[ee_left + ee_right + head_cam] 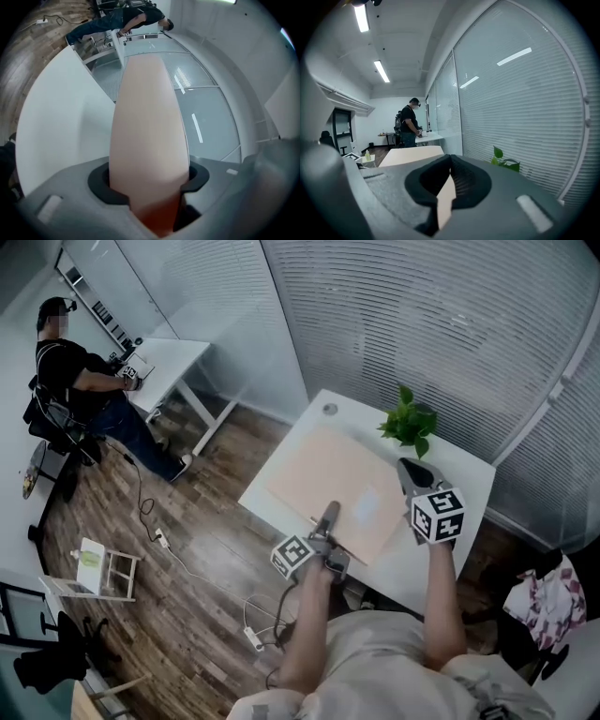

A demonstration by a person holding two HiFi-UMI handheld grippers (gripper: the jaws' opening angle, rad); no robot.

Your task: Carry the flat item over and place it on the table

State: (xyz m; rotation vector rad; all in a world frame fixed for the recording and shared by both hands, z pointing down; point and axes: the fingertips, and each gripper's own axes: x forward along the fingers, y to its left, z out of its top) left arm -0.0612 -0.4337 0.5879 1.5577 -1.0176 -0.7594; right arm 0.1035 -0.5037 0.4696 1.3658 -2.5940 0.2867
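A large peach-coloured flat mat (328, 479) lies spread on the white table (450, 521). My left gripper (328, 517) is at the mat's near edge. In the left gripper view the mat (150, 117) fills the gap between the pads, and the left gripper (149, 176) is shut on it. My right gripper (405, 468) is at the mat's right corner, pointing toward the plant. In the right gripper view its jaws (450, 161) meet on a thin peach sliver of the mat, and the rest of the mat (412, 157) stretches away to the left.
A small potted plant (410, 423) stands at the table's far edge, close to the right gripper. A glass wall with blinds runs behind the table. A person (75, 381) works at another white desk far left. Cables (169, 545) and a small white stand (94, 568) are on the wooden floor.
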